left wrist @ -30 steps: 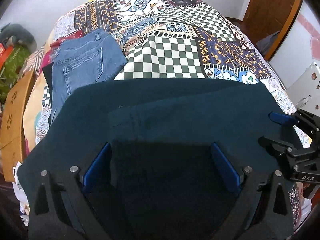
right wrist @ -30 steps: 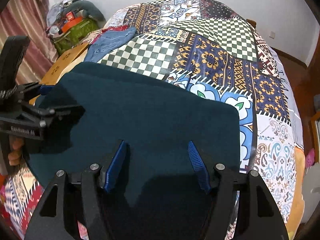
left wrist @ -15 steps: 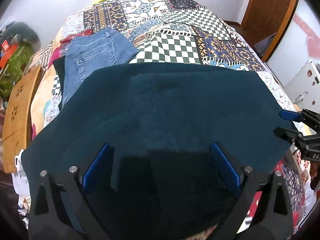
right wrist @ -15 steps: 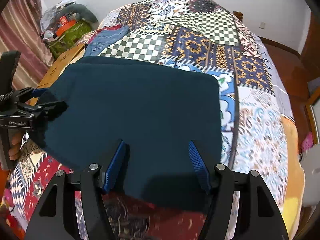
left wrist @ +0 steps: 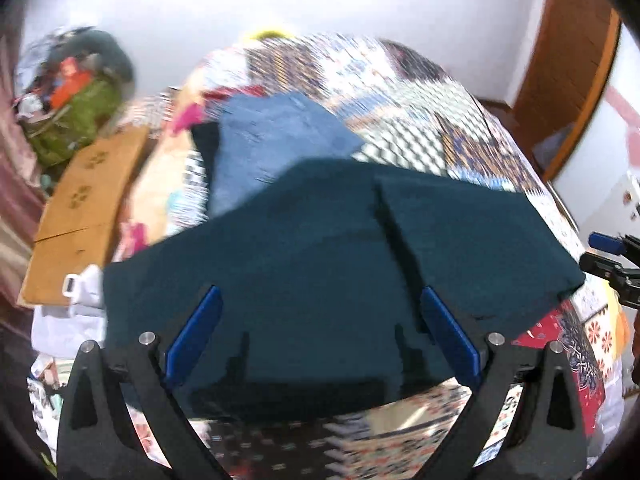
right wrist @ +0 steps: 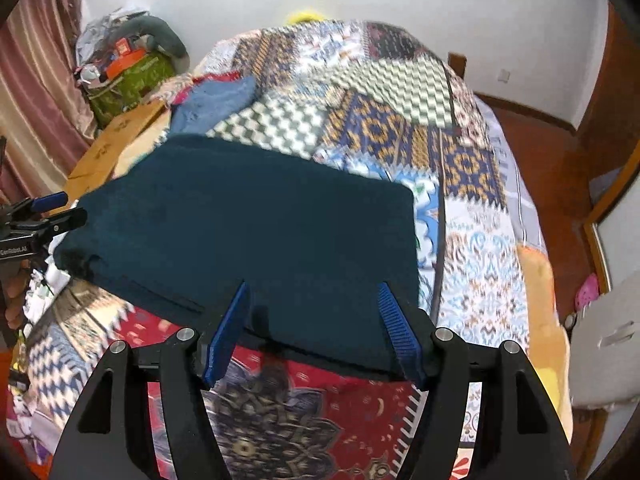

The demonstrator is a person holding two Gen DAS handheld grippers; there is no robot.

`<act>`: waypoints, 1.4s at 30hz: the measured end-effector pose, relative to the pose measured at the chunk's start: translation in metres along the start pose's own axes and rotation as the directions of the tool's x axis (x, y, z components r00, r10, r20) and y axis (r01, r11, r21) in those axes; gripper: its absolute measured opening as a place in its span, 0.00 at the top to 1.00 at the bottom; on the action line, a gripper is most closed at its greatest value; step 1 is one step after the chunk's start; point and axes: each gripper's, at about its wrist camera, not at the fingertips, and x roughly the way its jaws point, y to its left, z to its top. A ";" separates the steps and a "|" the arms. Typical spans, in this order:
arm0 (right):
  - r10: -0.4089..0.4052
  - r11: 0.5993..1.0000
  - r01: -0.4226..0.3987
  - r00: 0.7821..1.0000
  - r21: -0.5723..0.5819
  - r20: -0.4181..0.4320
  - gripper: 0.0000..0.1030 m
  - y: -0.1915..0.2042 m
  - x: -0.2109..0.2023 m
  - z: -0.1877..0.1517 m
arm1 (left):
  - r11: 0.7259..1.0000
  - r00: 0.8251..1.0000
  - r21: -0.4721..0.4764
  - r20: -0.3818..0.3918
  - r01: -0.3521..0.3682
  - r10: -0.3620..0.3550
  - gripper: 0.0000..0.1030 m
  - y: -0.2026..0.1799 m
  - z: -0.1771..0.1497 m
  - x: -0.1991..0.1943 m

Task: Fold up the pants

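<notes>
Item: dark teal pants [right wrist: 256, 236], folded flat, lying at the near end of the bed [right wrist: 472, 184].
Left tongs [left wrist: 320, 336]: wide apart, nothing gripped.
Right tongs [right wrist: 312, 332]: wide apart, astride the near hem.
Neighbour: blue jeans [left wrist: 272, 140], 11 o'clock.
Advice: smooth the layers and square the edges.

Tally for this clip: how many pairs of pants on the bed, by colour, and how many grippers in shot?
Dark teal pants: 1
Blue denim jeans: 1
Grippers: 2, the left gripper and the right gripper
Total: 4
</notes>
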 end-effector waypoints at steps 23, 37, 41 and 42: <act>0.208 0.971 -0.218 0.973 -0.094 -0.101 0.36 0.151 0.075 0.034 | 0.826 0.973 -0.562 -0.161 0.048 -0.166 0.02 0.190 -0.113 0.024; 0.146 0.971 -0.164 0.983 -0.173 -0.109 0.30 0.163 0.082 0.027 | 0.623 0.886 -0.737 -0.073 0.262 -0.458 0.03 0.205 -0.122 0.084; 0.144 0.969 -0.162 0.984 -0.184 -0.108 0.27 0.165 0.083 0.026 | 0.612 0.899 -0.753 -0.062 0.243 -0.433 0.32 0.215 -0.118 0.091; 0.143 0.969 -0.161 0.984 -0.185 -0.108 0.27 0.166 0.083 0.026 | 0.609 0.904 -0.758 -0.062 0.233 -0.422 0.45 0.218 -0.118 0.092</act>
